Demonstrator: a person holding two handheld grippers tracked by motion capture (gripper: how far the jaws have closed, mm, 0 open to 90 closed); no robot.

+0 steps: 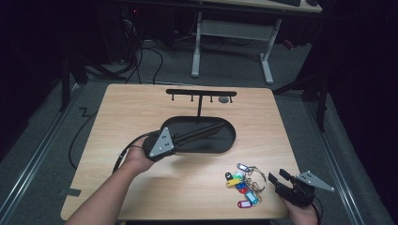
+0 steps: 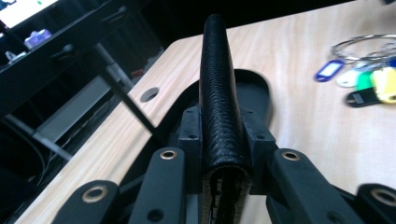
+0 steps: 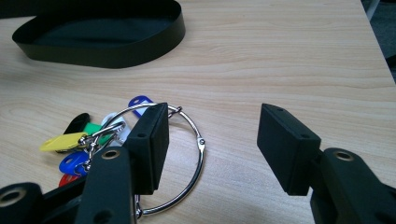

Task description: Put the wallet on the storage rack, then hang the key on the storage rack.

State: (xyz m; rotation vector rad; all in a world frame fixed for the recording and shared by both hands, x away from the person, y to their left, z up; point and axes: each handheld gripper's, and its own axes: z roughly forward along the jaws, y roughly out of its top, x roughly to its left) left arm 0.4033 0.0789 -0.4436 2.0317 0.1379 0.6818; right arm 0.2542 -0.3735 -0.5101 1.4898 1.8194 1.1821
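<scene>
My left gripper (image 2: 219, 142) is shut on a black grained-leather wallet (image 2: 215, 79), held on edge between the pads with its folded spine upward. In the high view this gripper (image 1: 187, 137) reaches from the left over a black oval tray (image 1: 231, 140), so the wallet hangs above the tray's left part. My right gripper (image 1: 278, 176) rests at the table's front right corner, jaws open and empty. Just left of it lies a metal key ring (image 1: 253, 176) with several coloured key tags (image 1: 240, 185). The ring (image 3: 201, 142) lies partly behind the right gripper's (image 3: 212, 144) left pad.
A black T-shaped hook rack (image 1: 201, 93) stands behind the tray near the far edge, beside a round hole (image 1: 224, 99) in the wooden table (image 1: 141, 103). Table edges are close on the right and at the front. A desk frame stands on the floor beyond.
</scene>
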